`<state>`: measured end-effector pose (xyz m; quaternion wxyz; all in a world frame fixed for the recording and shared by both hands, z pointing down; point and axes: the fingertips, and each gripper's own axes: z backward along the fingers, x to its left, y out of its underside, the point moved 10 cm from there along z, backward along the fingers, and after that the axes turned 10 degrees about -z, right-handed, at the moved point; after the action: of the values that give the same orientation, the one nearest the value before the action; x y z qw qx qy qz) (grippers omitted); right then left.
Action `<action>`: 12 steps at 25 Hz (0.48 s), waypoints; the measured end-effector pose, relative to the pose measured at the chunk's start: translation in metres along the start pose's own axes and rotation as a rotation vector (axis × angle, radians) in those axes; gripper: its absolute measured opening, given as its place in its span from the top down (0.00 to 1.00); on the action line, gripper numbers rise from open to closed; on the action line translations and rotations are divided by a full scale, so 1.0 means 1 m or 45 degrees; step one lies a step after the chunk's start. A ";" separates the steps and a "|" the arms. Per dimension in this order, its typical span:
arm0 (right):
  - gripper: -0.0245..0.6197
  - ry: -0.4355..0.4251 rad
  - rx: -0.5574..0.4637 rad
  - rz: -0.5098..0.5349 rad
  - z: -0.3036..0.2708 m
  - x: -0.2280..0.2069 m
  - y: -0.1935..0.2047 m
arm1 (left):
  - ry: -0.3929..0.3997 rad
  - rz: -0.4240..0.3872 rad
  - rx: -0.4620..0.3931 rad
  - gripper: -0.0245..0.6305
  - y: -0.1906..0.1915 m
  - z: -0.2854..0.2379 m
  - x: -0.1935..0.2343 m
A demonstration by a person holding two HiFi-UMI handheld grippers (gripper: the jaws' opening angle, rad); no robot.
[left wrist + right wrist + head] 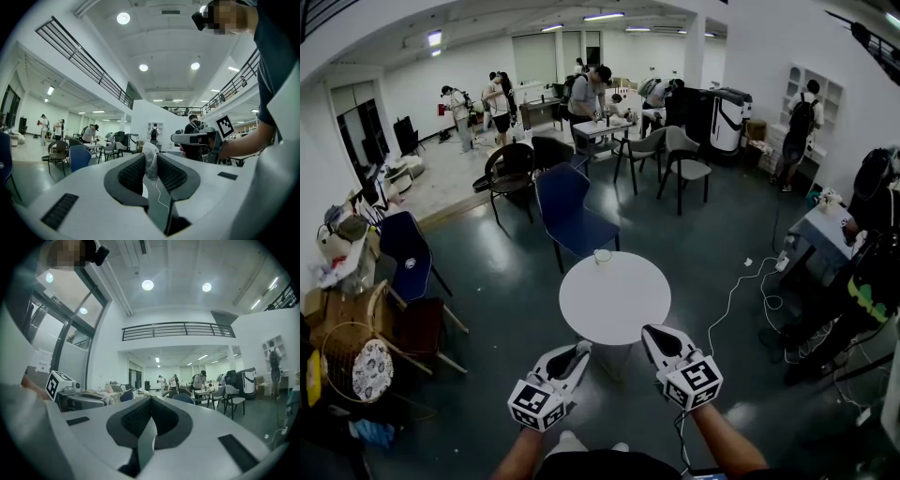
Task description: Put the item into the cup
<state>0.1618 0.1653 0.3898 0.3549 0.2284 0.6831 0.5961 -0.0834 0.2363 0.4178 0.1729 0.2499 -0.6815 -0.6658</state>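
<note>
**Head view: the drop point lies forward and a touch to the right**

Between the dark ribbed pads (131, 174) of the left gripper (150, 158) sits a small pale crumpled wad (151, 161), paper or cloth by the look of it. The jaws are closed on it, and it stands upright with its long axis vertical and its top poking out above the fingertips.

The right gripper (151, 403) has its jaws drawn together on nothing. It is level with the left one and just beside it.

Ahead of both pairs of fingertips lies a round white table (614, 305) with its top bare. A small white cup (602, 255) stands upright at its far rim. Seen from the left fingertips the cup is across the table and slightly right, roughly on the line midway between the two grippers. Both are about equally near it, but the left one carries the load.

My judgement is that the coming move is a forward reach over the tabletop, then a tilt so the wad points down into the cup's mouth.
</note>
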 end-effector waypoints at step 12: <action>0.94 -0.020 0.030 0.005 0.007 -0.010 0.005 | -0.027 0.017 0.021 0.83 0.006 -0.002 -0.011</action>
<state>0.1729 0.1630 0.3964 0.3563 0.2386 0.6867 0.5870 -0.0742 0.2405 0.4250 0.1681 0.2394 -0.6904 -0.6616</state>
